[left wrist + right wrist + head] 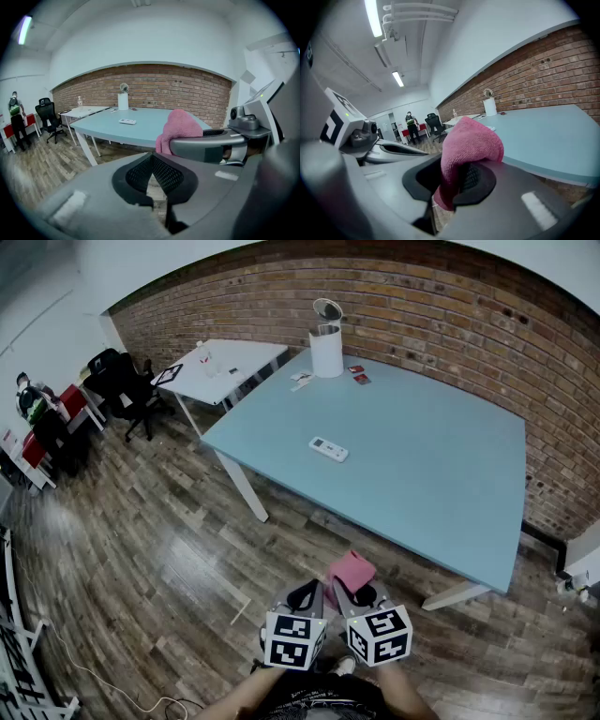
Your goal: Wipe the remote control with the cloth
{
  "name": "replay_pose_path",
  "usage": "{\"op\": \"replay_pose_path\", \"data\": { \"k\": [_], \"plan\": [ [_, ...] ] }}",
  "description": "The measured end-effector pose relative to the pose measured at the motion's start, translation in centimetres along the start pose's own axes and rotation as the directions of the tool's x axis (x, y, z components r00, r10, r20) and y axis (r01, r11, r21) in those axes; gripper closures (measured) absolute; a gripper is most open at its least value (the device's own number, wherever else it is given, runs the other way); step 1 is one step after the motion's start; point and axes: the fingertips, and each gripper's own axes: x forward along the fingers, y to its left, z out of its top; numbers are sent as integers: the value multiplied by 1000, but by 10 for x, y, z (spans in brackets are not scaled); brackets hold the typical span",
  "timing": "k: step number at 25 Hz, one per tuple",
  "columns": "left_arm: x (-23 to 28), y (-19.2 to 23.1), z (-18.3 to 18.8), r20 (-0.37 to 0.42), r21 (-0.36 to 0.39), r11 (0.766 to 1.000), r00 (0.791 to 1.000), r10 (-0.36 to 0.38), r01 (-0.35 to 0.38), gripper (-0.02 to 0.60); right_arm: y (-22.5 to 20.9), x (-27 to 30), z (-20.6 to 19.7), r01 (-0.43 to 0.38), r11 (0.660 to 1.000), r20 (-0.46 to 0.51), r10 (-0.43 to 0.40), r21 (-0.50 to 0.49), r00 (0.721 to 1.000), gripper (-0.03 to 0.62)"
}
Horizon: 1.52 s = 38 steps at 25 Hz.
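Observation:
A white remote control [328, 448] lies on the light blue table [422, 474], a little left of its middle; the left gripper view shows the remote [127, 122] far off on the tabletop. A pink cloth [351, 571] is pinched in my right gripper [345, 594], which is shut on it. In the right gripper view the cloth [464, 150] bulges up out of the jaws. My left gripper [315, 596] is shut and holds nothing, just left of the right one. Both hang over the wooden floor, short of the table's near edge.
A white lidded bin [326, 348] and small red items [360, 378] stand at the table's far end. A white desk [220, 367] and black office chairs [127, 381] are at the back left. A brick wall [450, 324] runs behind. A person [15, 117] stands far left.

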Motion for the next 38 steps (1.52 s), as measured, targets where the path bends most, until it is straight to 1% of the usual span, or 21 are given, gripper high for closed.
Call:
{"op": "replay_pose_path", "data": {
  "k": [6, 10, 18, 28, 38],
  "plan": [
    [6, -2, 4, 1, 9, 1000, 1000, -2, 2, 581, -5, 2, 1, 5, 1000, -5, -5, 2, 1000, 533],
    [16, 2, 7, 3, 20, 1000, 1000, -7, 6, 581, -13, 7, 6, 20, 1000, 13, -21, 23, 1000, 533],
    [55, 17, 23, 5, 16, 998, 998, -55, 55, 581, -38, 37, 14, 49, 998, -5, -49, 28, 999, 531],
    [113, 60, 47, -27, 5, 993, 993, -114, 114, 581, -70, 97, 31, 96, 994, -53, -94, 53, 994, 531],
    [160, 124, 81, -56, -1, 981, 979, -196, 196, 581, -85, 170, 69, 166, 983, -91, -159, 78, 983, 531]
  ]
}}
